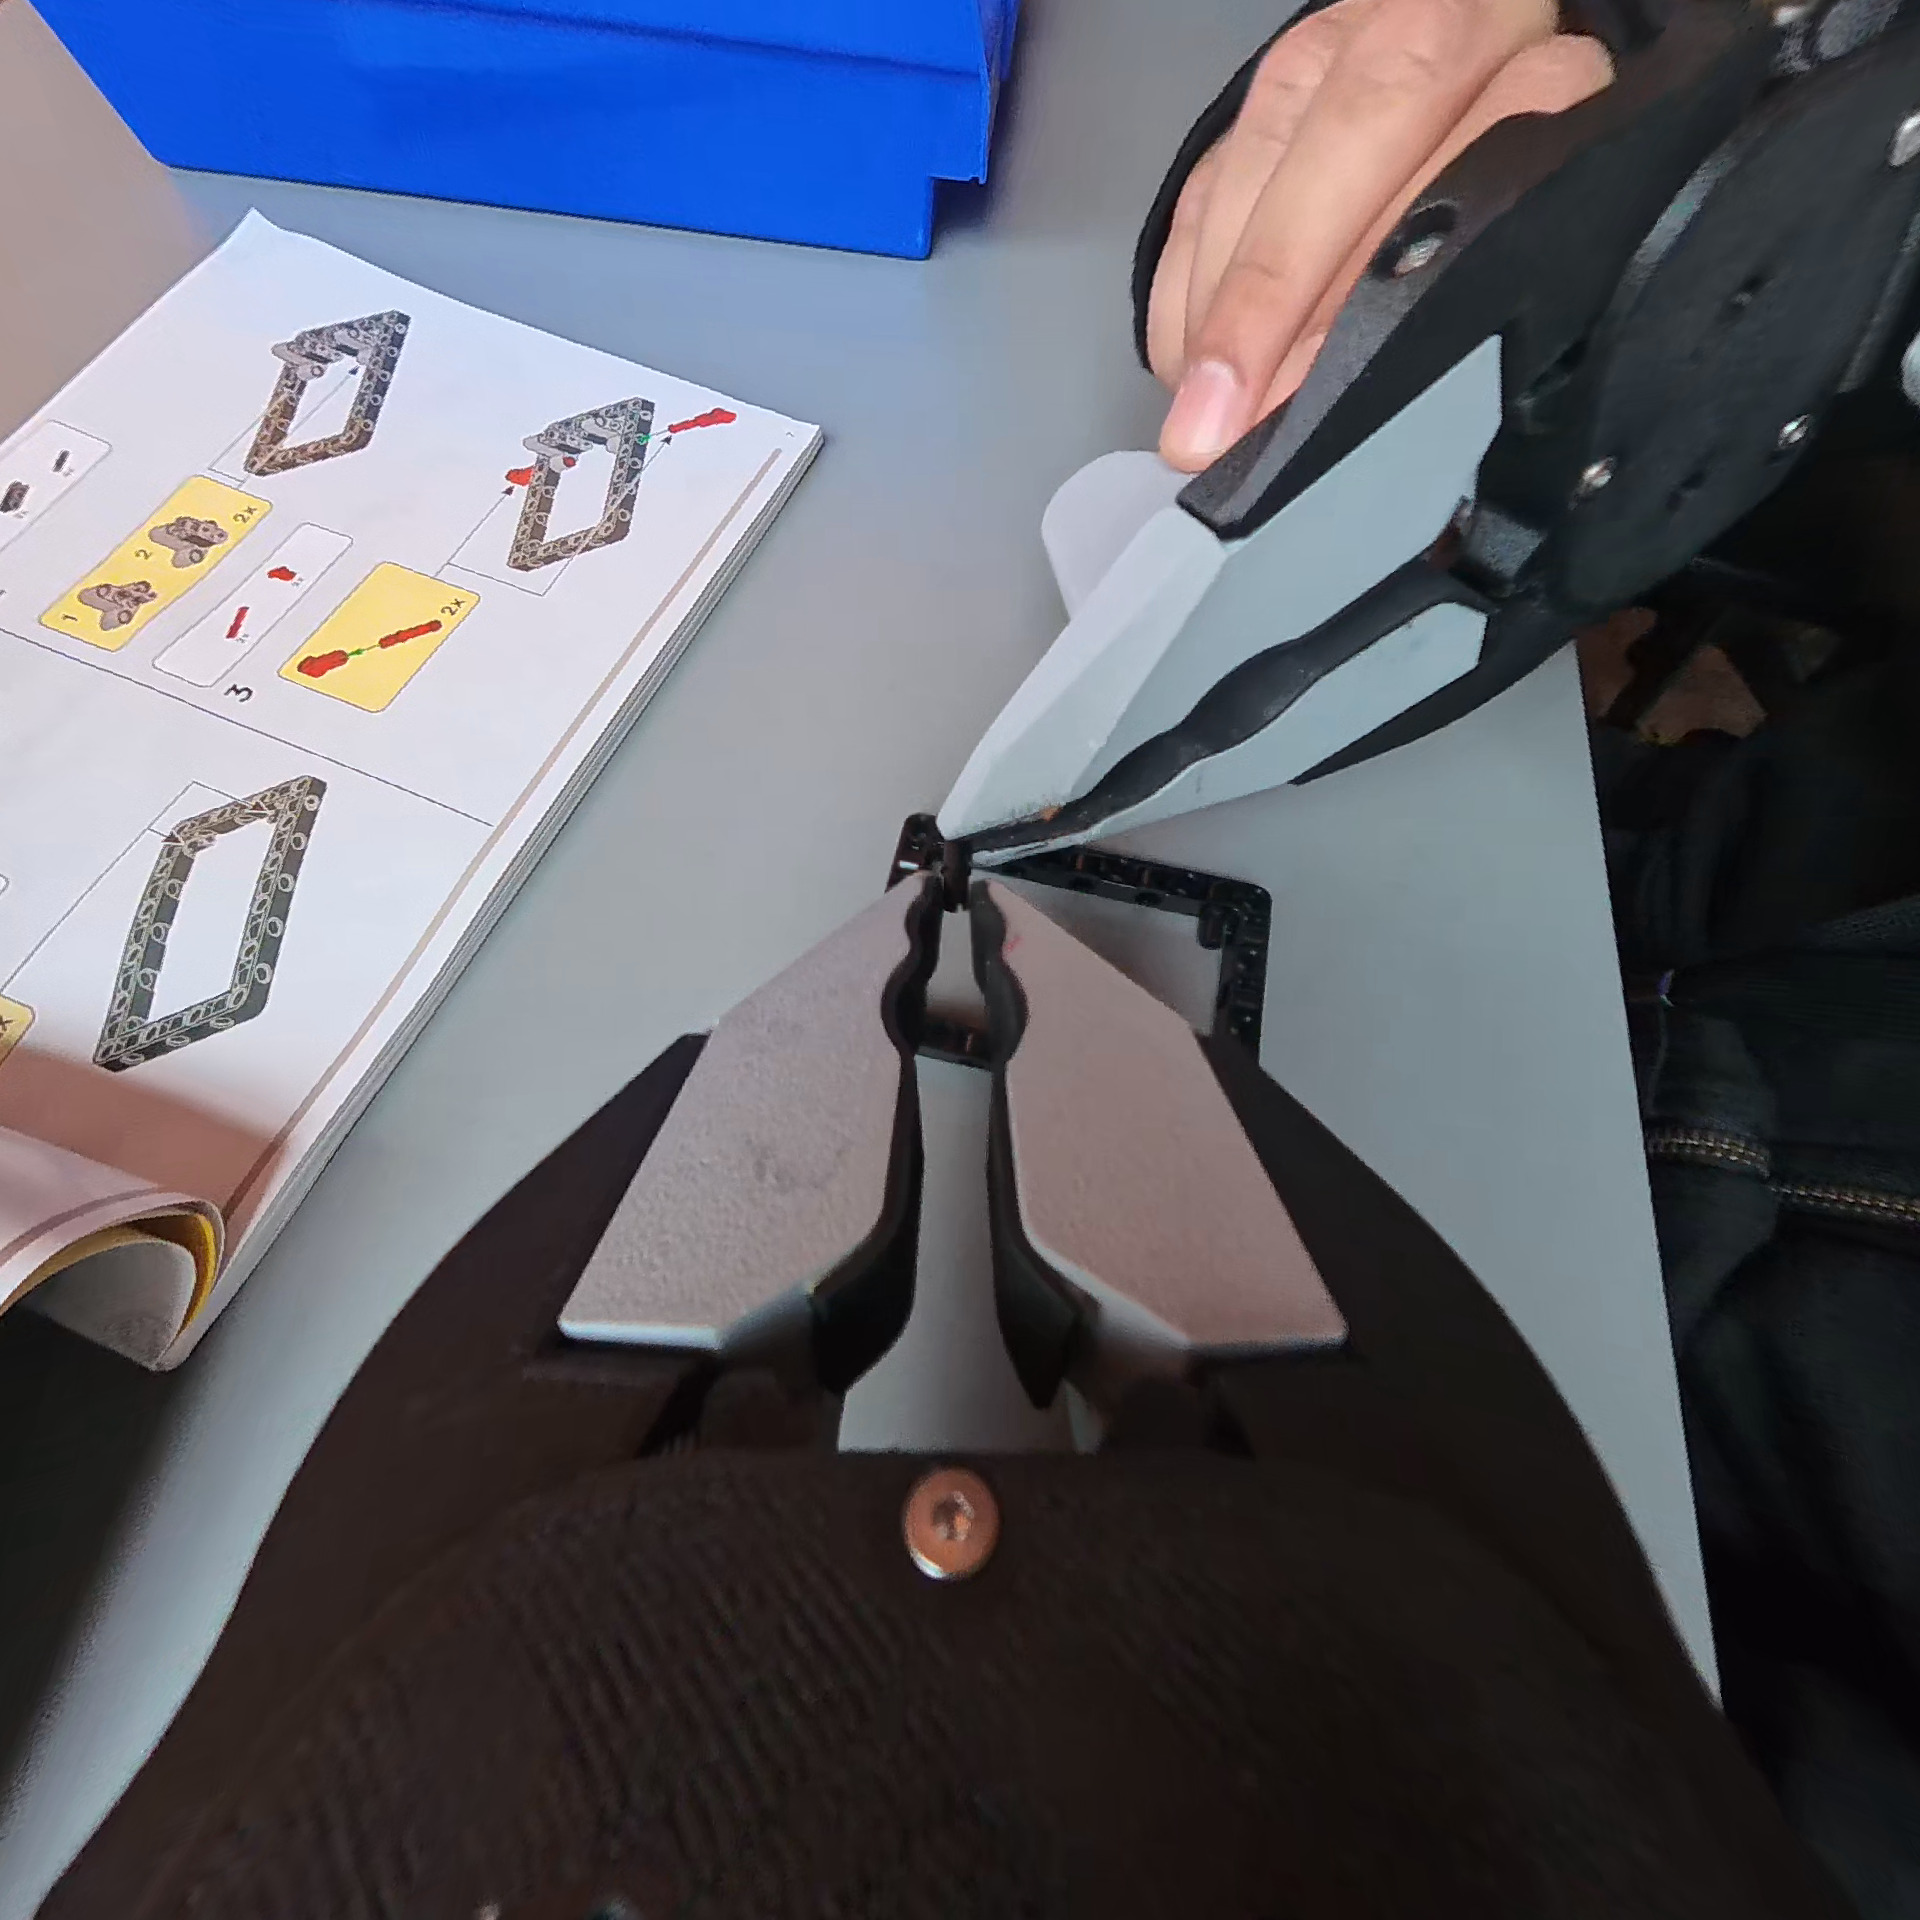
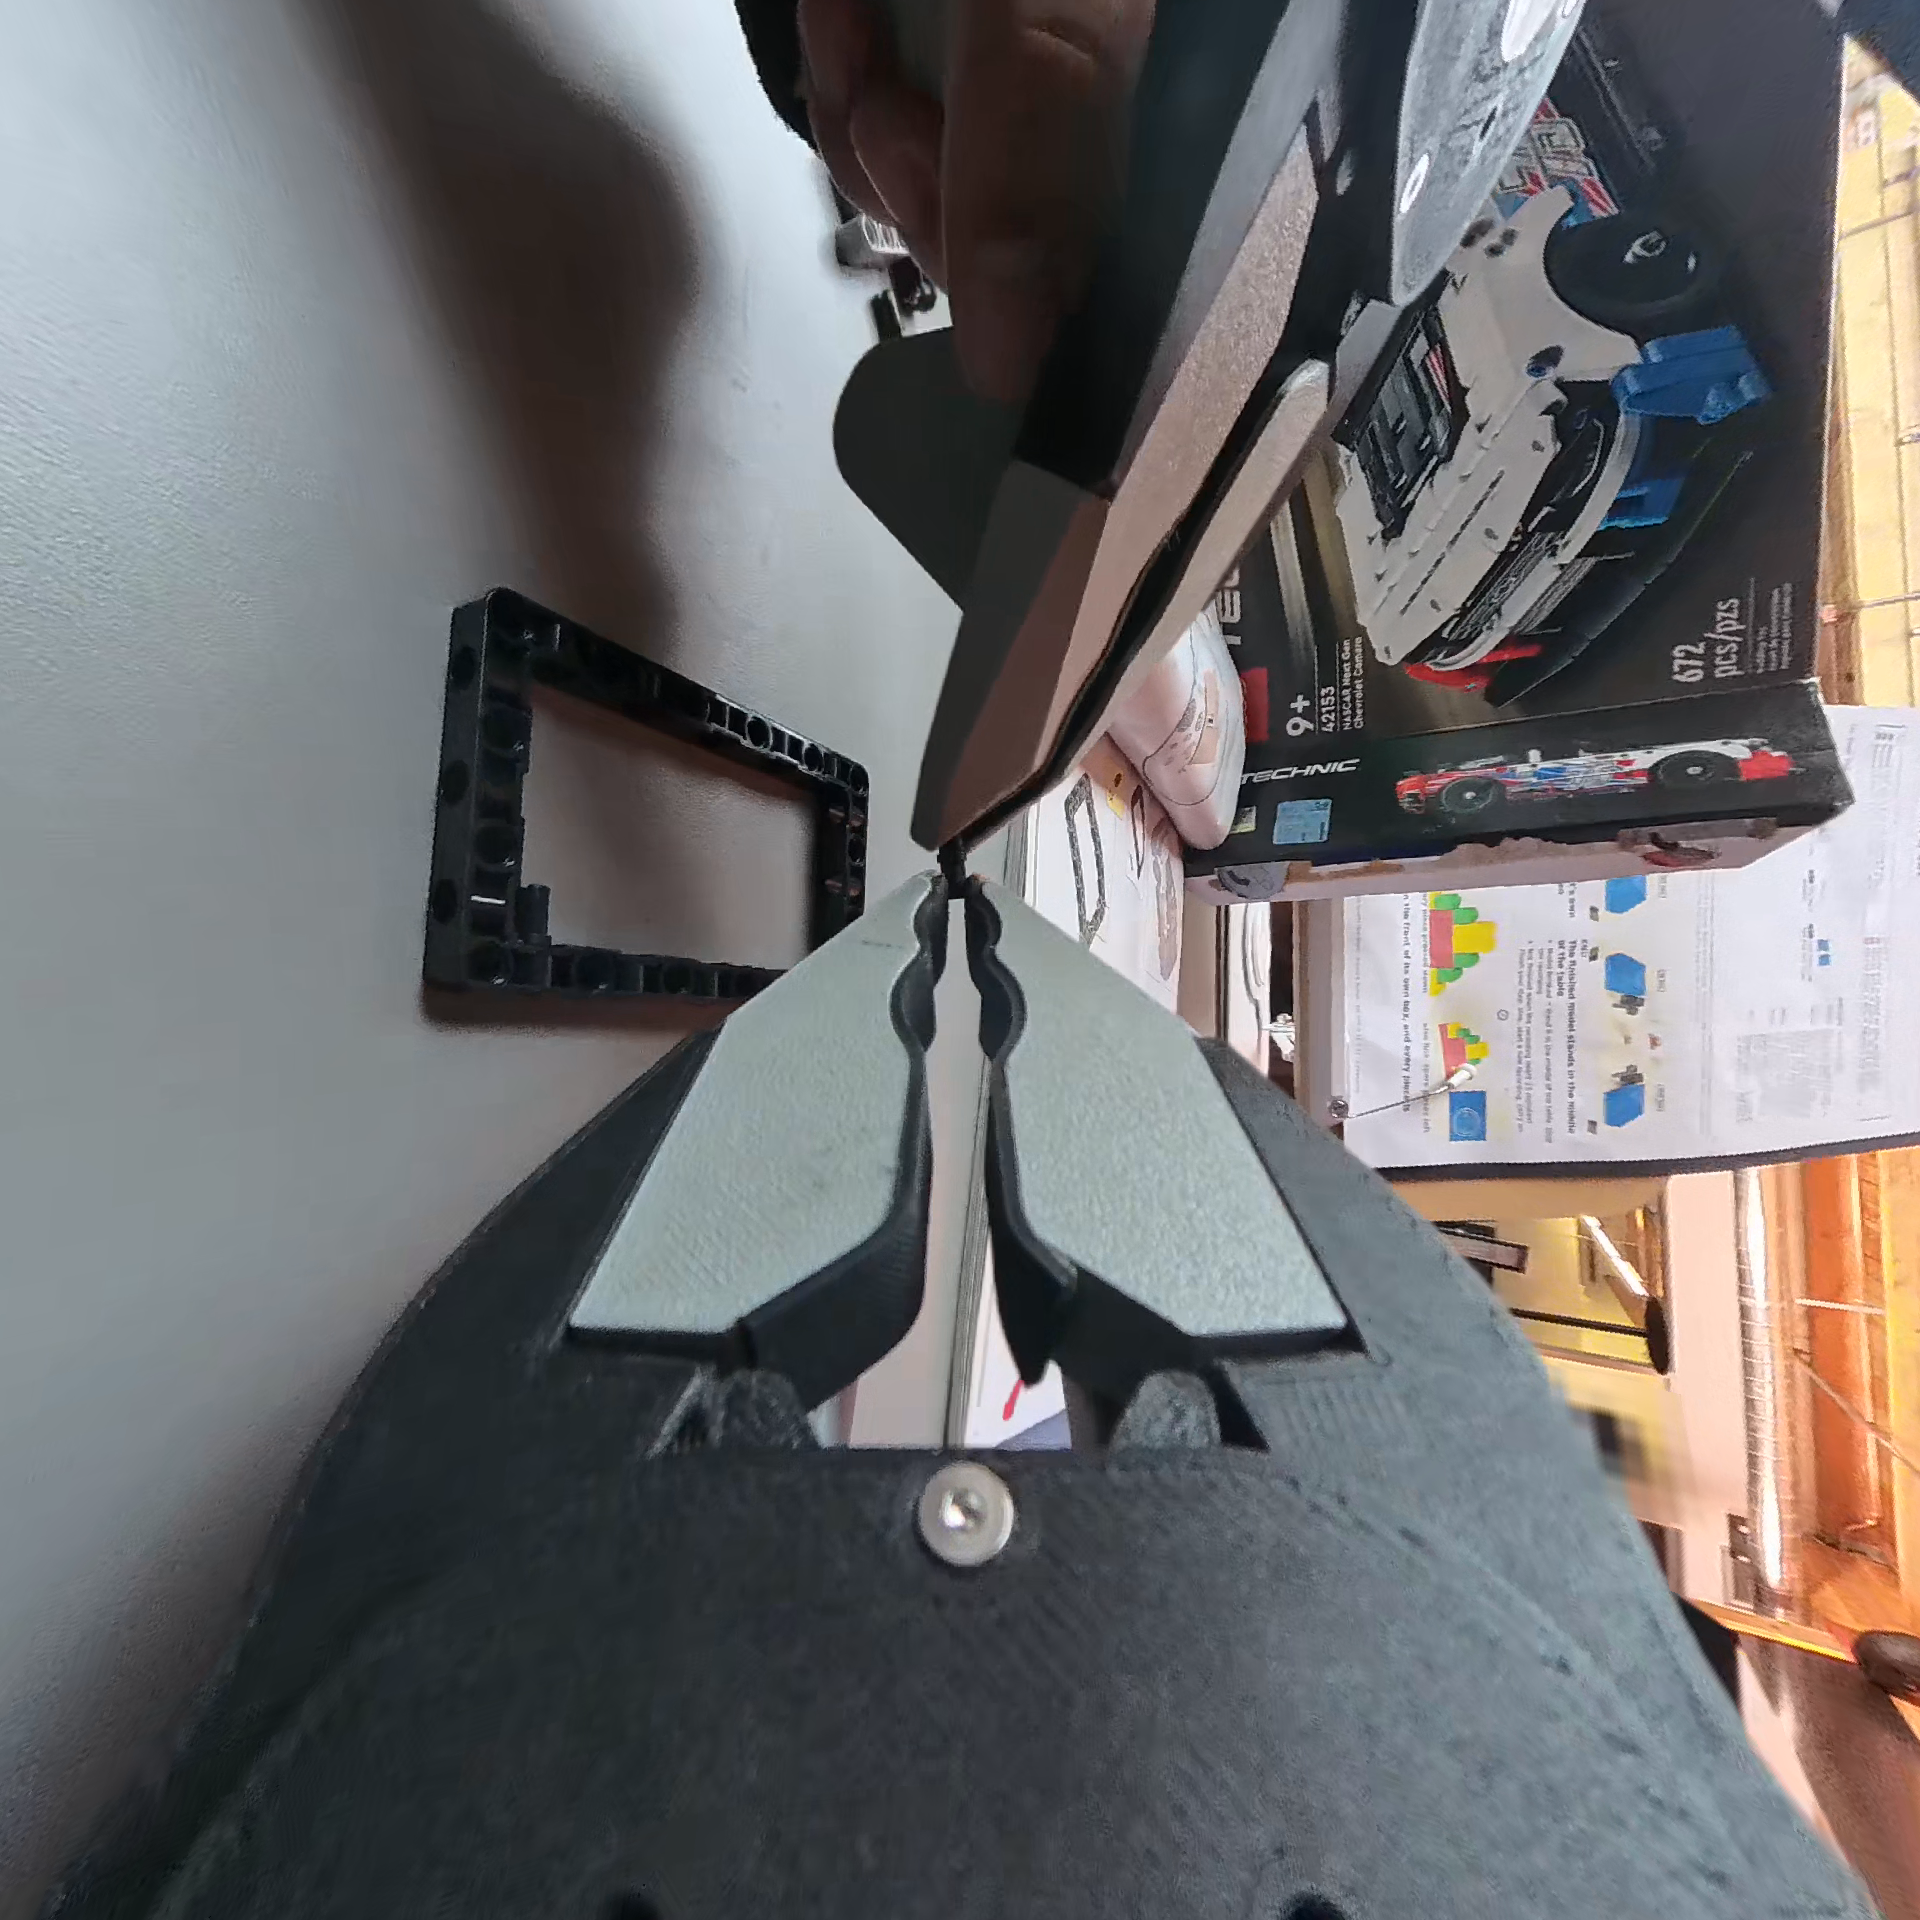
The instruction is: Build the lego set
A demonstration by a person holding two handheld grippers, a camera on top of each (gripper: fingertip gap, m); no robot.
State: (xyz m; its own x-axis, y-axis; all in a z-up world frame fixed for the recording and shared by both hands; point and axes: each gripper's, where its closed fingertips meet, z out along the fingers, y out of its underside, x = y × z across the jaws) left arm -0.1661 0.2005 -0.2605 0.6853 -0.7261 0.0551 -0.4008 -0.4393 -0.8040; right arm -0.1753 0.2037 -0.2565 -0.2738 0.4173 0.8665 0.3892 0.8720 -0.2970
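Grey tabletop [image 1: 727,727] is seen beneath both grippers. A tiny black piece [image 2: 951,868], too small to identify, is pinched between the left gripper [image 1: 951,894] and right gripper [image 2: 956,891], both nearly closed tip to tip. Behind them the black lego frame [image 2: 499,790] lies flat, partly hidden in the left wrist view. An instruction booklet [image 1: 416,644] lies open nearby.

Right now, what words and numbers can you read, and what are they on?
I don't read writing out, but these things bear it:
Open booklet: printed marks beside drawings of the building steps.
Black toy box: printing around car pictures.
White sheet: small print, mostly too blurred.
Blue bin: none shows.
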